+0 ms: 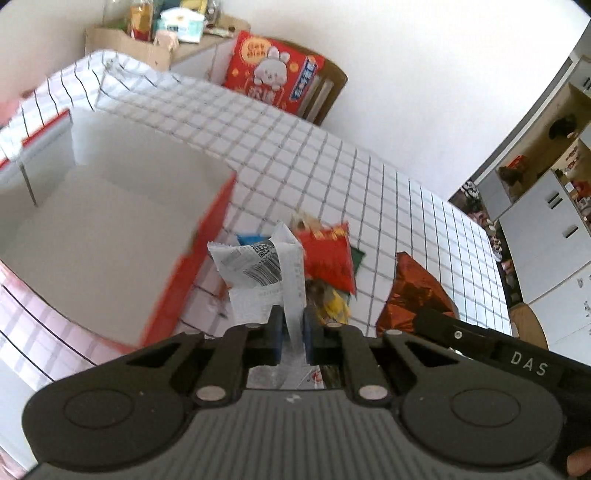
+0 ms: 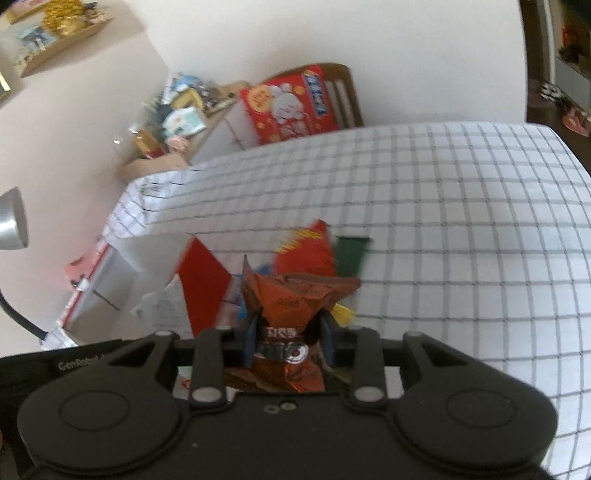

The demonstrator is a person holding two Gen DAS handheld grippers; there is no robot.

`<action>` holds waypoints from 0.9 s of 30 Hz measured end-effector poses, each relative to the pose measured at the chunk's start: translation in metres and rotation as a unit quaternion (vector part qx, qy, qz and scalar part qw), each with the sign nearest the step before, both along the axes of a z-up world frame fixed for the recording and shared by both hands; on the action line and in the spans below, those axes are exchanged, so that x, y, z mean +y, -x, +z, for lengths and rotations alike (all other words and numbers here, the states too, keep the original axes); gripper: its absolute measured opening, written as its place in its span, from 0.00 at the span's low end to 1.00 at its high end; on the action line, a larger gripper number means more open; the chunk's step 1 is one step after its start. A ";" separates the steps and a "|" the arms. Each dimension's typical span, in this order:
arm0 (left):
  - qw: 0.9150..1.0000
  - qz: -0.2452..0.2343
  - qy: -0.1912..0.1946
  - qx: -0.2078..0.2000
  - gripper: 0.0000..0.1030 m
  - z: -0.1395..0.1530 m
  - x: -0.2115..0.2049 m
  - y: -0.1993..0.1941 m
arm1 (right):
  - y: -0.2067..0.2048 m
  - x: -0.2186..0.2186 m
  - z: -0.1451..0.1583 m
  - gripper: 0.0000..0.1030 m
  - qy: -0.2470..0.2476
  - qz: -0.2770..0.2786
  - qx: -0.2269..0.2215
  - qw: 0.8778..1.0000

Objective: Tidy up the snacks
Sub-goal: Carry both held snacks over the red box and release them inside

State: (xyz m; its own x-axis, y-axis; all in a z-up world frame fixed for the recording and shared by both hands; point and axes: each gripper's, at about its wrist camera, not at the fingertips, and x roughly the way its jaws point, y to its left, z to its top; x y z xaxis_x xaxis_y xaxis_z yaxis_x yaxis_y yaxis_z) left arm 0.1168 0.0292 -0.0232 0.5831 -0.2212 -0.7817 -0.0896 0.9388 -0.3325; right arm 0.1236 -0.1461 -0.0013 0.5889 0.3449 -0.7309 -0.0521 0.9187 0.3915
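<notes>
My left gripper (image 1: 293, 325) is shut on a white snack packet (image 1: 258, 273) with a barcode, held above the table beside an open white box (image 1: 110, 229) with red edges. My right gripper (image 2: 290, 332) is shut on an orange-brown foil snack packet (image 2: 291, 299); the same packet shows in the left wrist view (image 1: 413, 295). A pile of snacks lies on the checked tablecloth (image 1: 369, 192) below both: a red packet (image 1: 328, 254), a yellow one (image 1: 334, 306) and a green one (image 2: 351, 254).
A wooden chair with a large red snack bag (image 1: 273, 74) stands behind the table. A cardboard box of goods (image 1: 159, 33) sits at the back left. Cabinets (image 1: 546, 206) are at the right. A lamp head (image 2: 11, 221) is at the left.
</notes>
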 end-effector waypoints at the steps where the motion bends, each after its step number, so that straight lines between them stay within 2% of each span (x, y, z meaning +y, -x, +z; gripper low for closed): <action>1: 1.000 0.002 0.001 -0.002 0.10 0.005 0.008 -0.001 | -0.003 0.007 0.004 0.31 -0.002 0.005 -0.004 1.000; 9: 0.999 0.028 -0.022 -0.020 0.10 0.027 0.066 -0.008 | -0.026 0.078 0.027 0.31 0.005 0.052 -0.038 0.998; 14: 0.998 0.044 -0.037 -0.029 0.10 0.032 0.107 -0.014 | -0.042 0.124 0.027 0.31 0.008 0.080 -0.038 0.996; 17: 0.997 0.059 -0.050 -0.021 0.10 0.023 0.132 -0.024 | -0.052 0.155 0.022 0.31 0.023 0.097 -0.039 0.994; 27: 0.994 0.093 -0.055 0.029 0.10 -0.022 0.186 -0.031 | -0.078 0.234 -0.025 0.32 0.073 0.137 0.003 0.988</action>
State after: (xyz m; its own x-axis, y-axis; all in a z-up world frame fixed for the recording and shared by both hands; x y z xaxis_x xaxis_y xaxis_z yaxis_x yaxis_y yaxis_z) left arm 0.1479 0.2150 -0.0456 0.5587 -0.0256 -0.8290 -0.2807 0.9347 -0.2181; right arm 0.2016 0.0884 -0.0266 0.4834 0.3815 -0.7879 -0.3050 0.9170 0.2570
